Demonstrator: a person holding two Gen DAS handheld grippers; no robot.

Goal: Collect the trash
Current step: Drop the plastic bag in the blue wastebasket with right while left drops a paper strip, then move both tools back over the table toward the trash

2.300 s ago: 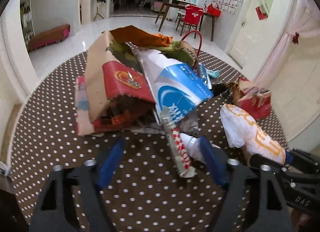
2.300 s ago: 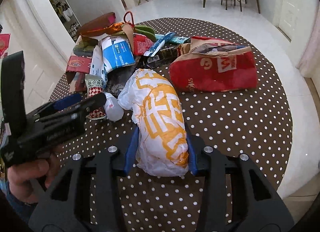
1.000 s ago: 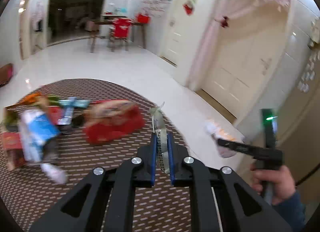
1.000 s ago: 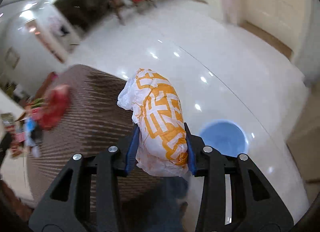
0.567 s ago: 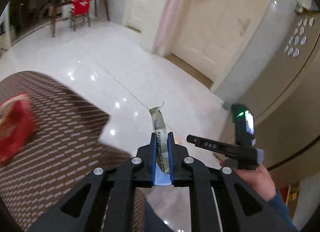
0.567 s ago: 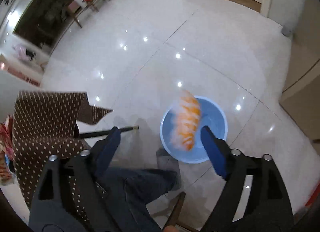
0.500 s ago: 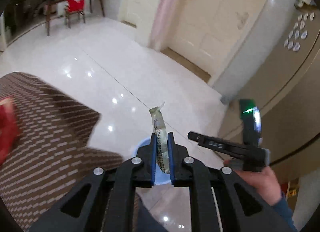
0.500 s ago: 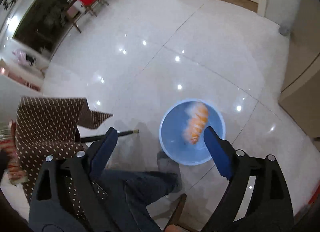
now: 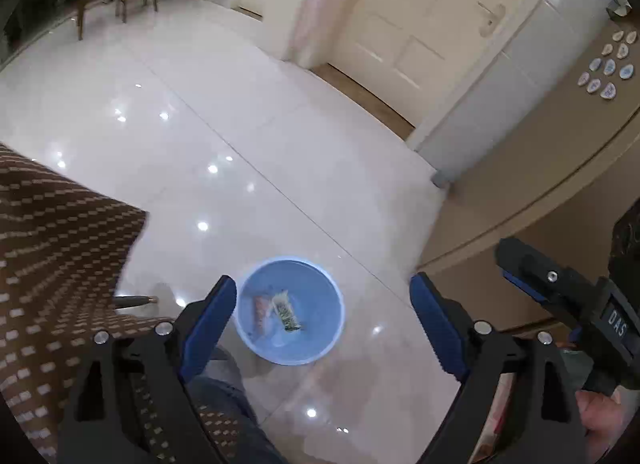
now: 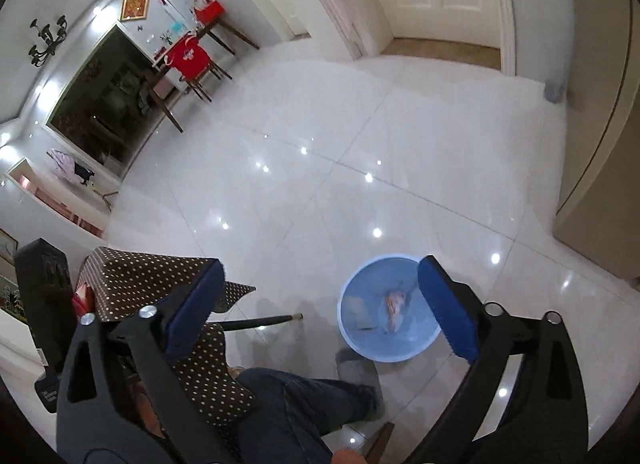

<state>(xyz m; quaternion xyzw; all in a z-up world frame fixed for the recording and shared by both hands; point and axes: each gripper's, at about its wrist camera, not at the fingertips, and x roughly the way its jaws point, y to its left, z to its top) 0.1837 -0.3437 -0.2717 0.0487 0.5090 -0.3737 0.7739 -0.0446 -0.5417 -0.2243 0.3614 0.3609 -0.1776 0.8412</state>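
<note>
Lying in the blue bucket (image 9: 320, 340): a crumpled green-printed wrapper (image 9: 285, 311).

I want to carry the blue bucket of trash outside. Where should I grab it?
Grab the blue bucket by its rim, coming straight down from above: it stands upright and open on the floor, and no handle shows. Probably pick the side away from the wrappers.

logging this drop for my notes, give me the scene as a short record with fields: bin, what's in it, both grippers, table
bin: blue basin on the white tiled floor
contents: orange-and-white bag; small wrapper
left gripper: open, jaws just opened, nothing between them
right gripper: open, jaws just opened, nothing between them
table: brown polka-dot cloth, beside the basin
</note>
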